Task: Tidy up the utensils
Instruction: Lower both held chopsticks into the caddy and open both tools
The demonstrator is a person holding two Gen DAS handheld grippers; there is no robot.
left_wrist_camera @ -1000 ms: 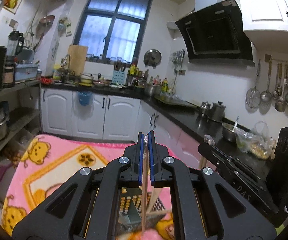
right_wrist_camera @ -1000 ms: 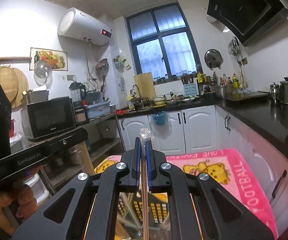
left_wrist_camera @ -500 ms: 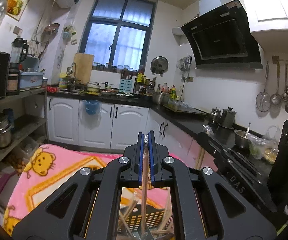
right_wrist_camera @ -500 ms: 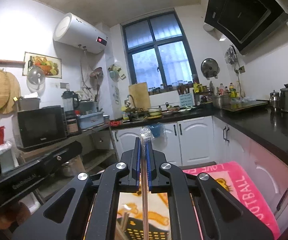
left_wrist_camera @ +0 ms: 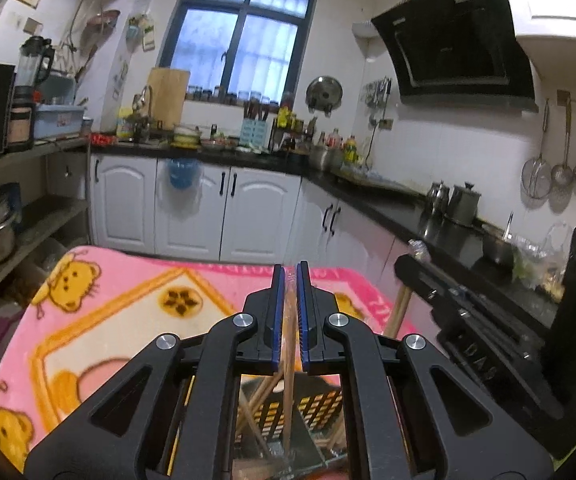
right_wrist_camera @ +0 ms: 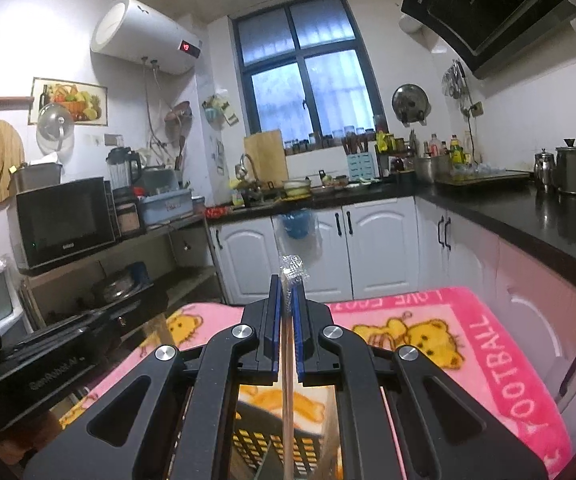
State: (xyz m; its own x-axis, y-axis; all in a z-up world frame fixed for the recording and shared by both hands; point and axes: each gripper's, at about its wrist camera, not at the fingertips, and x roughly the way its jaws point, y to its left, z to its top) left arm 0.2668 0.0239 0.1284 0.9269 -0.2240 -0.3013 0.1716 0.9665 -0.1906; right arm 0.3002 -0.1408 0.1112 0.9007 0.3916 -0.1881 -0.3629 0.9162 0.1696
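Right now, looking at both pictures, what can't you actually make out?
- Left view: the lower end of the wooden chopstick in the left tool, blurred inside the black slotted basket.
- Right view: the lower end of the plastic-wrapped chopstick in the right tool, cut off by the frame edge.
- Both views: the basket's contents, hidden by the tools' black arms.

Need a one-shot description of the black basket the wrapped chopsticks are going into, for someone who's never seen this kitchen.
Start from the pink teddy-bear blanket spread in the middle of the kitchen. The black basket stands on it, right under the left gripper. It is the only dark, grid-walled container there, with wooden chopsticks leaning inside.
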